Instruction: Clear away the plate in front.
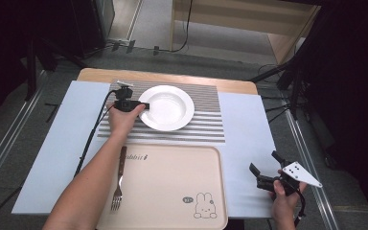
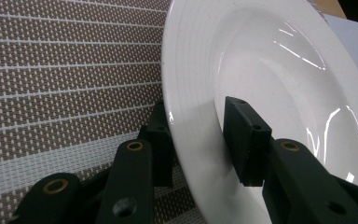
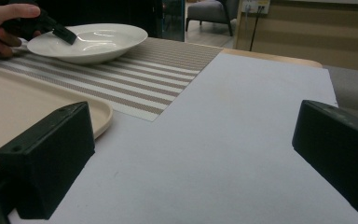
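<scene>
Plate [image 2: 279, 93] rim btwn left gripper [image 2: 198, 140] jaws, pad contact unclear

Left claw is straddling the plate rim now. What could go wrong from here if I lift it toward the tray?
1. The left claw takes the white plate by one edge only, with a visible gap at the inner pad; the plate may tilt or slip out.
2. The fork lies on the tray at its left side; the plate could land on it.
3. The striped placemat under the plate might drag if the rim scrapes it.
</scene>
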`<state>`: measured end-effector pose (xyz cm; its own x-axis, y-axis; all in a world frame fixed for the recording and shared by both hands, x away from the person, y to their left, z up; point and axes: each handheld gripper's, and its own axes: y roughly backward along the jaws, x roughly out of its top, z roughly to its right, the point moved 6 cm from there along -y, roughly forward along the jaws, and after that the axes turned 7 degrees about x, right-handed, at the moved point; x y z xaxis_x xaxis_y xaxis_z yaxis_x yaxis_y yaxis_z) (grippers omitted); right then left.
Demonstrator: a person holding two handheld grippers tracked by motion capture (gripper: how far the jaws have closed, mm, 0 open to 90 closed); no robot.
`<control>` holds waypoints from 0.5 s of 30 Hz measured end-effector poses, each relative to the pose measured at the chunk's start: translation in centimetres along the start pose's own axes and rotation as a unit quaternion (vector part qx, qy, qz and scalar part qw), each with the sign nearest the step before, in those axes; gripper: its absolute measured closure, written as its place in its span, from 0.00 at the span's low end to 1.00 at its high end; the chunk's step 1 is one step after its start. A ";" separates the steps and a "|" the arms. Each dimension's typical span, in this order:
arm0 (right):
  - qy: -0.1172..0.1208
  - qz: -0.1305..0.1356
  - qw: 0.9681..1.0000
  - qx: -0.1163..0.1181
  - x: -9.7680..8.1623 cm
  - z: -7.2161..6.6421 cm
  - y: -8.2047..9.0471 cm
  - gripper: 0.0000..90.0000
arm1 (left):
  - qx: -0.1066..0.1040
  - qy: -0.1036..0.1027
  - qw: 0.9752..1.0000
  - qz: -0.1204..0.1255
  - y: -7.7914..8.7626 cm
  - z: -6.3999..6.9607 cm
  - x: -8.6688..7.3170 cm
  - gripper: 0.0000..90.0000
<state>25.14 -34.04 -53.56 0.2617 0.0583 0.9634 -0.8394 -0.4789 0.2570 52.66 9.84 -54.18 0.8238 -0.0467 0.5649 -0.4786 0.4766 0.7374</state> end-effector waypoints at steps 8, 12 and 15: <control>0.001 -0.001 1.000 -0.001 0.0 0.0 0.0 0.00 | -0.021 -0.003 1.000 0.000 0.4 0.0 0.0 0.71; 0.002 -0.001 1.000 -0.001 0.0 0.0 0.0 0.00 | -0.045 -0.013 0.999 0.003 1.1 0.4 0.2 0.74; 0.003 -0.002 1.000 -0.001 0.0 0.0 -0.1 0.00 | -0.069 -0.025 0.997 0.005 1.7 0.9 0.2 0.77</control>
<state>25.19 -34.01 -53.58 0.2619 0.0641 0.9630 -0.8392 -0.4777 0.2600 51.75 9.81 -52.42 0.8010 -0.0840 0.5927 -0.4380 0.5928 0.6759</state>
